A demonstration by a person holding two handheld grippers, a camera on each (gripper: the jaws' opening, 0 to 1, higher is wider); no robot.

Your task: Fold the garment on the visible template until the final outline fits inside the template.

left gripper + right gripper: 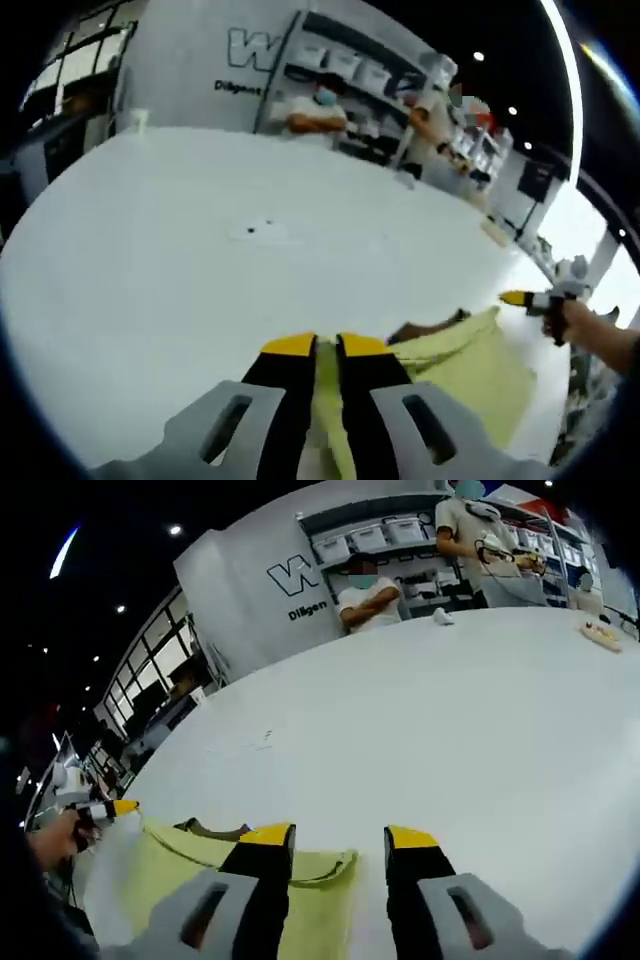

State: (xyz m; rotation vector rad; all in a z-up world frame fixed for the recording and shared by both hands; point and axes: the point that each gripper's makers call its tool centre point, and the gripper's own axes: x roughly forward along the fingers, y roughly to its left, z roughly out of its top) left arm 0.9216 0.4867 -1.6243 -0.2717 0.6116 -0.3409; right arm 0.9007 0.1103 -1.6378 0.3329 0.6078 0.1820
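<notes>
**Yellow-tipped jaws on a pale yellow garment**

Yellow caps mark the black jaws of the left gripper (326, 346), which stand nearly together in the left gripper view with a strip of the pale yellow garment (468, 372) pinched between them. The cloth runs up from below through the narrow gap, then spreads to the right across the white table (200, 270), with a dark brown patch showing at its upper edge.

In the right gripper view the right gripper (340, 836) has its jaws set wide apart, with bare table between the tips. Its left jaw lies over the garment's (180, 875) edge, near the neckline; whether it touches the cloth cannot be told.

Each gripper appears at the far side of the other's view, held in a hand (578, 322), beside the cloth's outer edge.

Beyond the table, a person with folded arms (366, 601) stands before shelving (400, 535) and a wall with lettering. A second person (480, 540) stands farther right.
</notes>
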